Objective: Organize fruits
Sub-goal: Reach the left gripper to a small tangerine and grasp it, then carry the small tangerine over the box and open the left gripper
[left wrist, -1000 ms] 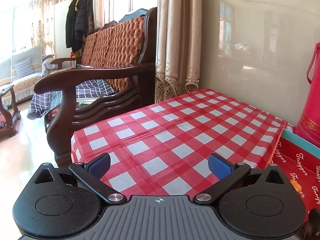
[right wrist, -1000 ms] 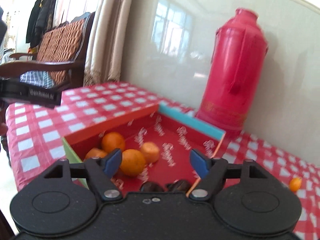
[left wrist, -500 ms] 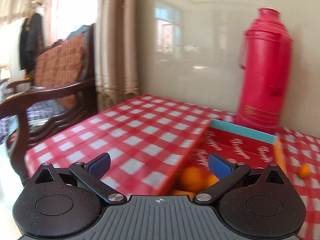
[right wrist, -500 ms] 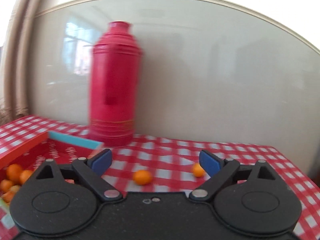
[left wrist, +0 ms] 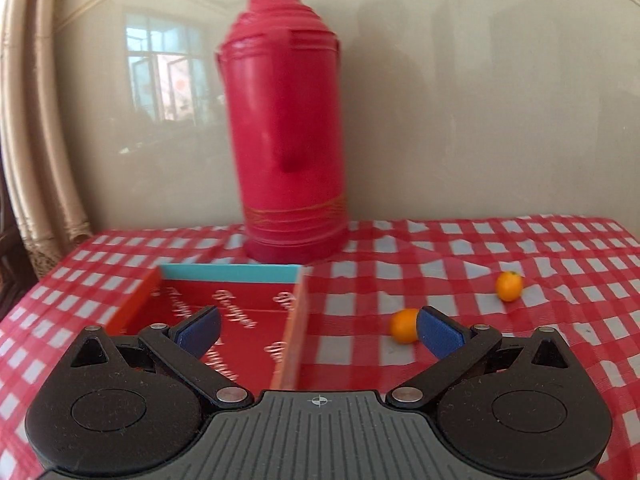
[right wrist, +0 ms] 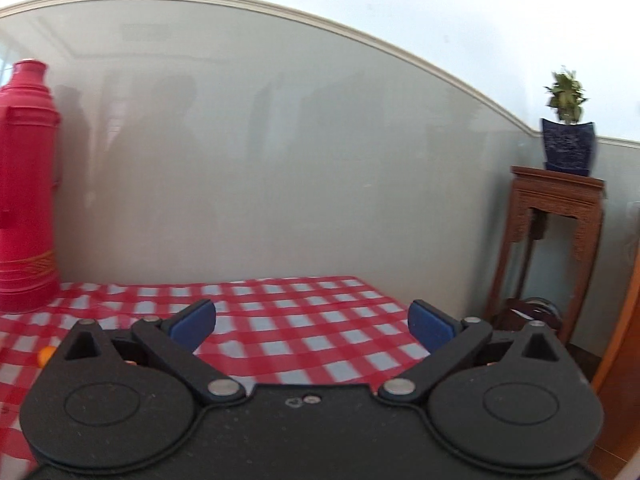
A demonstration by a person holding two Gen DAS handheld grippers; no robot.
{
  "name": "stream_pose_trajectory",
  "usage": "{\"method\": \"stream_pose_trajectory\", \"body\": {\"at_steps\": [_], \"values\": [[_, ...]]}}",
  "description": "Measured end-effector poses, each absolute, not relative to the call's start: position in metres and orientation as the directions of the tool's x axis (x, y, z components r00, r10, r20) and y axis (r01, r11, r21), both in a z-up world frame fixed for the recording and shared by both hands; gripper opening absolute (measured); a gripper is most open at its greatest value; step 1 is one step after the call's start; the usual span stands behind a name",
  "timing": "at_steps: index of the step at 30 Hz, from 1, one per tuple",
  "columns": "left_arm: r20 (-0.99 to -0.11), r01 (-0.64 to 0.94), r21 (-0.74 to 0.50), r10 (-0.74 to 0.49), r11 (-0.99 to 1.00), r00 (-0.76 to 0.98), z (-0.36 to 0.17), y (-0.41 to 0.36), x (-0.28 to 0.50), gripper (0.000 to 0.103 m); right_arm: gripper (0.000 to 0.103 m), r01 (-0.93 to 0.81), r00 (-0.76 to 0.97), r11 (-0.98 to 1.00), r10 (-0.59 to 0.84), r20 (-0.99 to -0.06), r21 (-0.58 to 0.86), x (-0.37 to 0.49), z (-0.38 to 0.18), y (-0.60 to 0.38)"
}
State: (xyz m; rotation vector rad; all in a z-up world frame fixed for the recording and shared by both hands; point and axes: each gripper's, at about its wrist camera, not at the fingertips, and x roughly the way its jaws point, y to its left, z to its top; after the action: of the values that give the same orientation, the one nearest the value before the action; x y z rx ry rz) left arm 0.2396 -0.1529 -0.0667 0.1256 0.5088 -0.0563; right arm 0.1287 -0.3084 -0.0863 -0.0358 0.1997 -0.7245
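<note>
From the left wrist view, the left gripper (left wrist: 318, 330) hangs above the surface (left wrist: 440, 264) with its fingers (left wrist: 199, 330) spread wide and nothing between them; below its left finger sits the red box (left wrist: 224, 280), open at the top so fruit can drop in; the part of the box that shows has no fruit in it, and the near end is hidden; a tall red flask (left wrist: 286, 128) stands just behind the box by the wall; two small oranges lie loose on the checked cloth to the right of the box, the near orange (left wrist: 404, 326) peeking out beside the right finger, the far orange (left wrist: 509, 286) further right; they likely need to go into the box.

From the right wrist view, the right gripper (right wrist: 312, 322) also has its fingers spread and holds nothing; it points at bare cloth near the surface's right end; a bit of orange fruit (right wrist: 47, 355) shows at the far left; a potted plant (right wrist: 567, 132) sits on a wooden stand (right wrist: 554, 220) beyond.
</note>
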Motion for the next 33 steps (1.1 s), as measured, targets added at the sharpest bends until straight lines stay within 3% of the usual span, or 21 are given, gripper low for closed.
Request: {"method": "stream_pose_trajectory", "body": {"at_steps": [9, 14, 15, 16, 19, 21, 22, 33], "values": [[-0.611, 0.086, 0.107, -0.003, 0.991, 0.792, -0.097, -0.194, 0.299, 0.102, 0.097, 0.648, 0.740, 0.760, -0.644, -0.195, -0.052, 0.113, -0.086, -0.336], [-0.636, 0.109, 0.117, -0.010, 0.987, 0.771, -0.113, -0.206, 0.312, 0.102, 0.097, 0.624, 0.761, 0.781, -0.614, -0.208, -0.026, 0.111, -0.084, -0.337], [-0.642, 0.109, 0.112, -0.012, 0.988, 0.767, -0.116, -0.207, 0.314, 0.096, 0.097, 0.616, 0.767, 0.787, -0.606, -0.212, -0.024, 0.112, -0.083, -0.336], [-0.650, 0.112, 0.103, -0.018, 0.988, 0.760, -0.118, -0.207, 0.318, 0.077, 0.097, 0.610, 0.771, 0.792, -0.600, -0.213, -0.024, 0.112, -0.083, -0.335], [-0.687, 0.129, 0.072, -0.044, 0.989, 0.725, -0.127, -0.206, 0.328, 0.056, 0.097, 0.595, 0.781, 0.803, -0.586, -0.215, -0.031, 0.114, -0.084, -0.331], [-0.680, 0.137, 0.059, -0.060, 0.989, 0.731, -0.128, -0.205, 0.327, 0.047, 0.097, 0.587, 0.785, 0.809, -0.580, -0.218, -0.037, 0.115, -0.085, -0.329], [-0.678, 0.145, 0.055, -0.070, 0.988, 0.731, -0.128, -0.205, 0.326, 0.033, 0.097, 0.584, 0.787, 0.811, -0.577, -0.220, -0.038, 0.116, -0.085, -0.328], [-0.602, 0.139, 0.066, -0.072, 0.988, 0.795, -0.111, -0.188, 0.302, 0.033, 0.097, 0.566, 0.797, 0.823, -0.559, -0.231, -0.039, 0.121, -0.086, -0.323]]}}
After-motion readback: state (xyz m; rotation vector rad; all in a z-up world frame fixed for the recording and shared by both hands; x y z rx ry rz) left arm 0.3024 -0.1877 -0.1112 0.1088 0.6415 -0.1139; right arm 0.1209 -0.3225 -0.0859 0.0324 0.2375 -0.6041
